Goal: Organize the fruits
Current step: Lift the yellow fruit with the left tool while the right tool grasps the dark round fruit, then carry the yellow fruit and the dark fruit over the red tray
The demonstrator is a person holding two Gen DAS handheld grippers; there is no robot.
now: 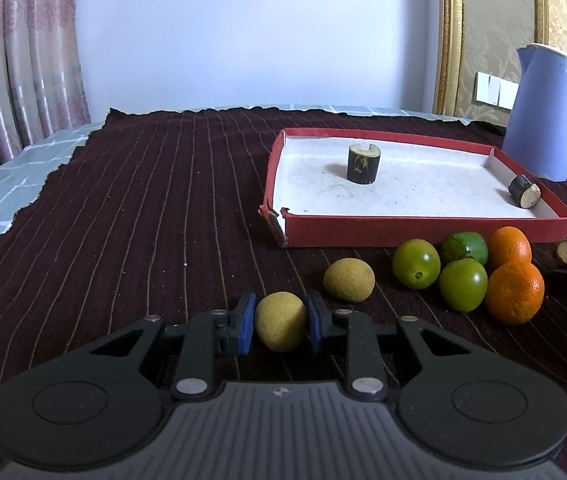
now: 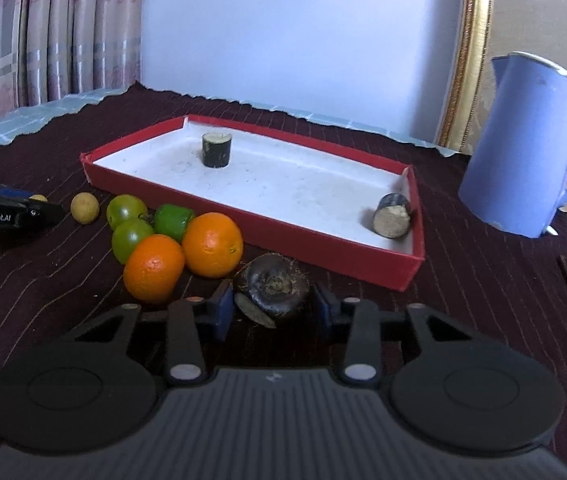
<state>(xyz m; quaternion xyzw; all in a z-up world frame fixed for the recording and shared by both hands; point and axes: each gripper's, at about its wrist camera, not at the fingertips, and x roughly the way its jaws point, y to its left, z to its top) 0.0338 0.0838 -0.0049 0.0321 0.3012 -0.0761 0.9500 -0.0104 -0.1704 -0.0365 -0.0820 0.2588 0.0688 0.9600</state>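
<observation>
Dark round fruit [image 2: 273, 286] between right claw [image 2: 273, 312] pads, contact unclear.

Matt ribbed cloth [image 1: 123, 208], cardboard tray [image 1: 423, 230], glossy oranges [image 1: 515, 294], smooth plastic kettle [image 1: 547, 112].

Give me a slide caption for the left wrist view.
Left gripper closes on a yellow fruit before the red tray.

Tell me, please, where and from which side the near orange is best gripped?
Grip the near orange across its widest middle, coming from above: a green fruit and the second orange crowd its far side, so a low approach looks blocked. It is round, so a grip off its widest line would probably slip.
</observation>
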